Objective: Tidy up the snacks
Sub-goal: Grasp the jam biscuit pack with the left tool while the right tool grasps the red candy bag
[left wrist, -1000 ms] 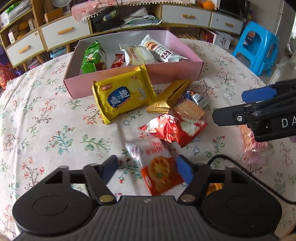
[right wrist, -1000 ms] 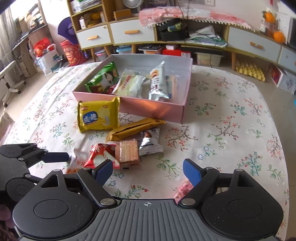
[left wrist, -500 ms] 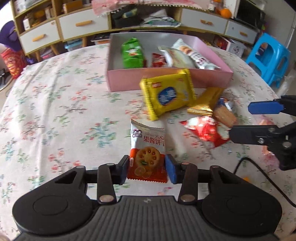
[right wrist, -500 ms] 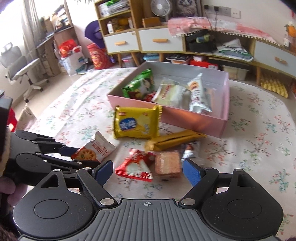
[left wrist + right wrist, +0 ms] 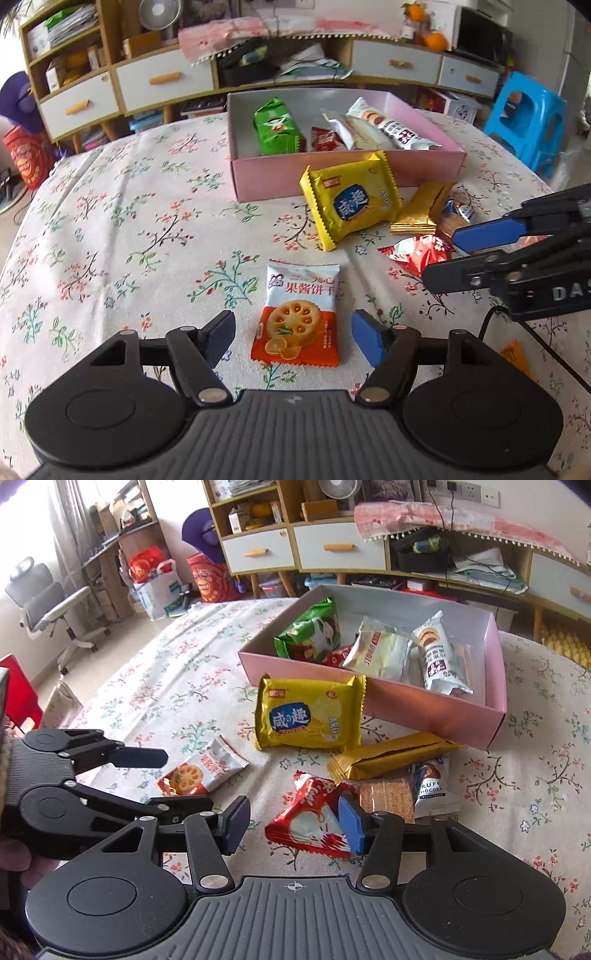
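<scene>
Since the earlier frame, left hand-held gripper (image 5: 293,334) jaws have just been opening; biscuit packet (image 5: 298,317) lies flat on the desk (image 5: 122,229) between them, untouched. Right hand-held gripper (image 5: 293,825) jaws have just been closing, half-wide, around the crumpled red packet (image 5: 314,823); contact unclear. Next: pinch, lift into pink box (image 5: 436,710).

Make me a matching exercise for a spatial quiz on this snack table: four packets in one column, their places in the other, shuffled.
Things:
1. green packet
2. yellow packet
3. red packet
4. biscuit packet

Places:
A. on the cloth between the left gripper's open jaws
B. inside the pink box
C. between the right gripper's jaws
D. leaning on the box's front wall

Pairs: 1-B, 2-D, 3-C, 4-A
</scene>
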The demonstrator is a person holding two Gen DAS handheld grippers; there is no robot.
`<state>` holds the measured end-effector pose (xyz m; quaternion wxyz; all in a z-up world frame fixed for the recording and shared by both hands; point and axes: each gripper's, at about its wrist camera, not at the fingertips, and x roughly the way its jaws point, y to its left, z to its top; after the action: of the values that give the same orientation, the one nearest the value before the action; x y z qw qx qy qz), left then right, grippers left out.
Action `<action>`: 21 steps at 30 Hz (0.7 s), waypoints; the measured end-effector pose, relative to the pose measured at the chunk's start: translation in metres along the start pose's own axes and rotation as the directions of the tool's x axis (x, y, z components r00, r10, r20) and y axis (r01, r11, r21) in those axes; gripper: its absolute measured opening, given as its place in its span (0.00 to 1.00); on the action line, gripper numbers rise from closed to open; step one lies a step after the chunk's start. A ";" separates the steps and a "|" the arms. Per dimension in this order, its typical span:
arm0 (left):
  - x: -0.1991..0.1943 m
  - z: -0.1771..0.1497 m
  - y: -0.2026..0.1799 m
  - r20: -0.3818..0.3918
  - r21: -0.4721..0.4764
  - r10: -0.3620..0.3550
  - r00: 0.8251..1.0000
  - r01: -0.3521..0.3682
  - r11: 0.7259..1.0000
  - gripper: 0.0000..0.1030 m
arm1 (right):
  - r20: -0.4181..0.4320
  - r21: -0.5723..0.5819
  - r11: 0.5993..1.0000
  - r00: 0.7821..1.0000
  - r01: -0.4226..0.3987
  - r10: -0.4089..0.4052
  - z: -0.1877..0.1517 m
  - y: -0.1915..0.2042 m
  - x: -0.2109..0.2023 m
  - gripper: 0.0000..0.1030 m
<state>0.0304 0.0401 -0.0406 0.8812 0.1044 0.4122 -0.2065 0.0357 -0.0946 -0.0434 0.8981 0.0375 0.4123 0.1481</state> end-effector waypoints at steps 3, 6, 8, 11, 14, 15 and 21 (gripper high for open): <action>0.005 0.001 -0.003 0.002 0.017 0.002 1.000 -0.002 1.000 0.63 | -0.019 0.008 1.000 1.000 0.016 -0.016 -0.002 -0.002 0.007 0.49; 0.010 0.001 -0.007 0.003 0.038 0.007 1.000 -0.007 0.999 0.60 | -0.032 0.011 1.000 0.999 0.028 -0.028 -0.005 -0.004 0.012 0.46; 0.010 0.001 -0.007 0.006 0.047 0.010 1.000 -0.010 0.999 0.59 | -0.036 0.013 0.999 0.999 0.029 -0.028 -0.006 -0.005 0.014 0.45; 0.010 0.001 -0.006 0.003 0.038 0.003 1.000 -0.003 0.999 0.52 | -0.036 0.013 1.000 0.999 0.029 -0.028 -0.006 -0.005 0.016 0.45; 0.010 0.002 -0.005 0.001 0.027 -0.005 1.000 0.004 1.000 0.43 | -0.036 0.004 0.999 0.999 0.033 -0.032 -0.005 -0.003 0.016 0.46; 0.009 0.002 -0.005 -0.001 0.027 -0.004 1.000 0.004 1.000 0.43 | -0.036 0.002 0.999 0.999 0.035 -0.035 -0.005 -0.003 0.016 0.46; 0.008 0.003 -0.004 -0.008 0.017 -0.003 1.000 0.003 1.000 0.37 | -0.040 0.013 0.999 0.999 0.036 -0.035 -0.003 -0.001 0.013 0.46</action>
<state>0.0358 0.0330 -0.0449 0.8783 0.1123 0.4141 -0.2108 0.0419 -0.0920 -0.0548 0.8920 0.0335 0.4316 0.1300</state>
